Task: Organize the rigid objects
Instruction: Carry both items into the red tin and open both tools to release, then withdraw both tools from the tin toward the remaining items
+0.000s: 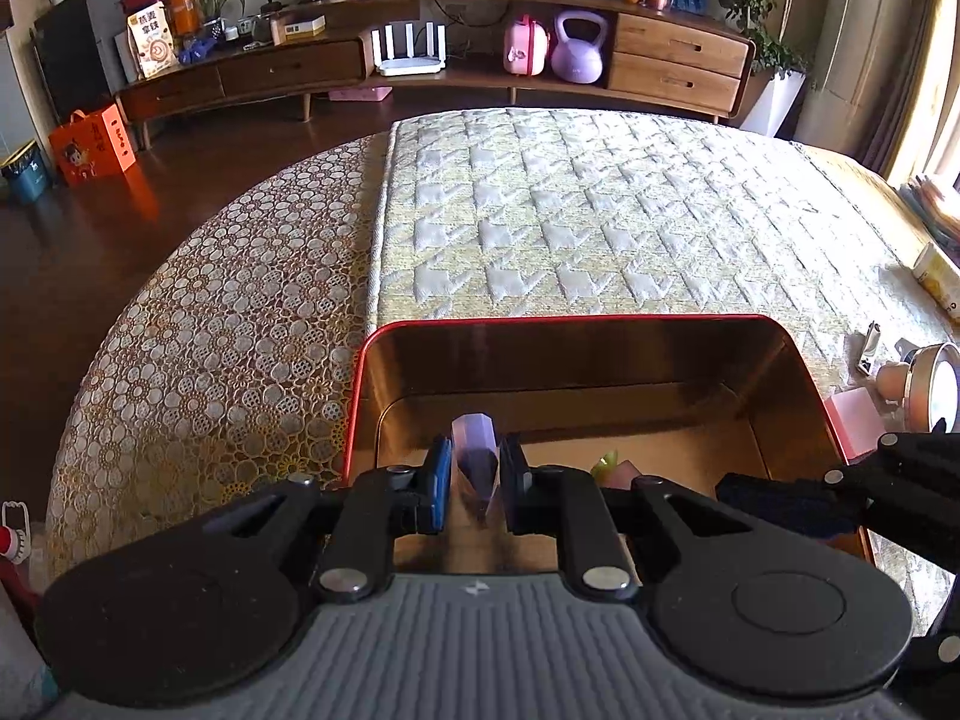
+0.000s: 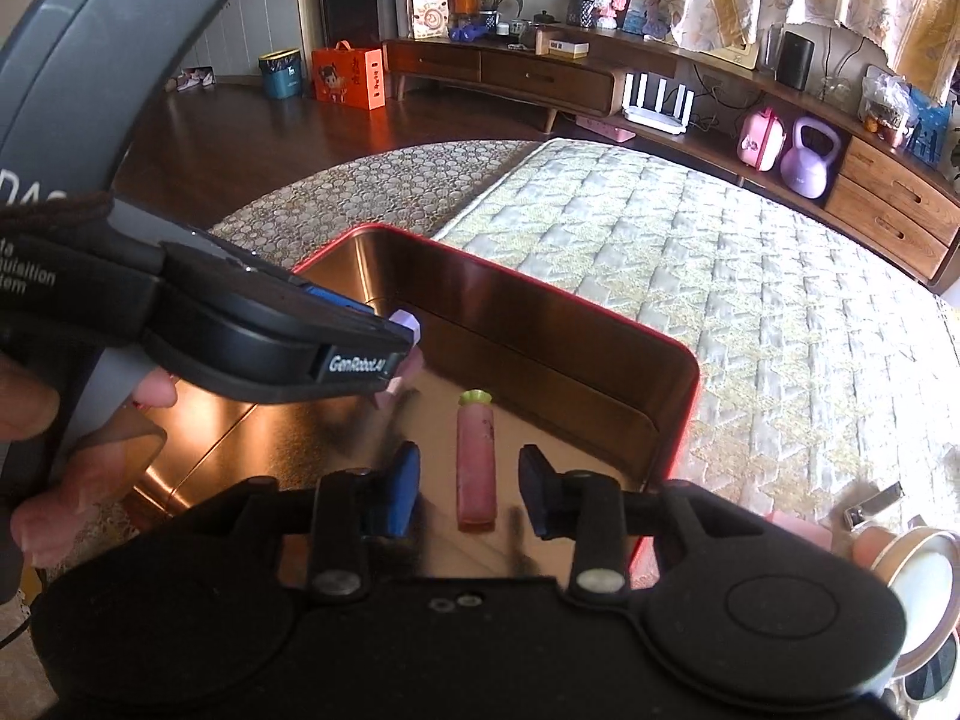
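One red-rimmed, gold-lined metal tin [image 2: 684,396] holds a pink cylinder with a green cap [image 2: 476,468] lying between the parted right tongs [image 2: 469,489]; the left tongs [image 1: 477,483] clamp a pale lilac faceted block [image 1: 477,450] above it.

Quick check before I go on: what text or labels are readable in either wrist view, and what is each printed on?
"GenRobot.AI": side of the left gripper.
"...uisition ...tem", partly cut off: left gripper body.
Chinese characters on the snack bag: too small to read surely.
Orange gift box: print too blurred.
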Motion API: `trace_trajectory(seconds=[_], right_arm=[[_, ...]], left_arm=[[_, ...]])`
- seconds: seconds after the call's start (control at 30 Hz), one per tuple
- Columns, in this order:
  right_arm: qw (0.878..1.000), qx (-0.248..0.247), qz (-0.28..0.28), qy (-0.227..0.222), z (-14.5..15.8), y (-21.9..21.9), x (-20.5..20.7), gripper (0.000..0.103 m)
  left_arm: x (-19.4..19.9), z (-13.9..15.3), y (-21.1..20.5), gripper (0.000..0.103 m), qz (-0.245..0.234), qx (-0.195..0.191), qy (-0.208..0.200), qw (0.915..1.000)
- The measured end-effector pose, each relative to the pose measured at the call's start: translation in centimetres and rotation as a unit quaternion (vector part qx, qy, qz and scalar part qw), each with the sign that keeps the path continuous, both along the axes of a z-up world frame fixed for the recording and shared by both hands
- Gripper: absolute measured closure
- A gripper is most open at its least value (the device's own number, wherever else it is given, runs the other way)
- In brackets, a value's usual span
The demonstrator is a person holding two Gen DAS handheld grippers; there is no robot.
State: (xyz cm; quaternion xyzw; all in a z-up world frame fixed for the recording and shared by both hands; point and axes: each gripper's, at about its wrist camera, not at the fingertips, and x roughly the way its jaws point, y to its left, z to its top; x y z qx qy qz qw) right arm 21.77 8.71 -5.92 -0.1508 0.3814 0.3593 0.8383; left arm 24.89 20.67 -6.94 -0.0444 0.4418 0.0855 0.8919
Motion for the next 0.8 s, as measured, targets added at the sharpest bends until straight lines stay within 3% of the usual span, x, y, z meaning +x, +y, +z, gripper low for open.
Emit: trace_trajectory(seconds=[0.5,0.6,0.7,0.77,0.8], right_arm=[[0.999,0.051,-0.014,-0.013,3.3,-3.1,-2.8,0.061],[0.998,0.064,-0.016,-0.023,3.9,-4.2,-3.7,0.048],[0.997,0.074,-0.018,-0.026,4.5,-5.1,-4.6,0.048],[0.996,0.079,-0.020,-0.027,4.9,-5.9,-5.0,0.048],[0.996,0.083,-0.023,-0.028,5.1,-6.3,-5.3,0.047]], left_arm=[[-4.1,3.0,-1.6,0.086,-0.011,-0.023,-0.037,0.9990],[-5.2,3.9,-2.5,0.076,-0.018,-0.017,-0.049,0.9985],[-6.2,4.7,-3.3,0.068,-0.021,-0.021,-0.060,0.9977],[-6.9,5.2,-3.8,0.047,-0.021,-0.019,-0.070,0.9971],[-7.3,5.6,-4.2,0.044,-0.023,-0.015,-0.078,0.9966]])
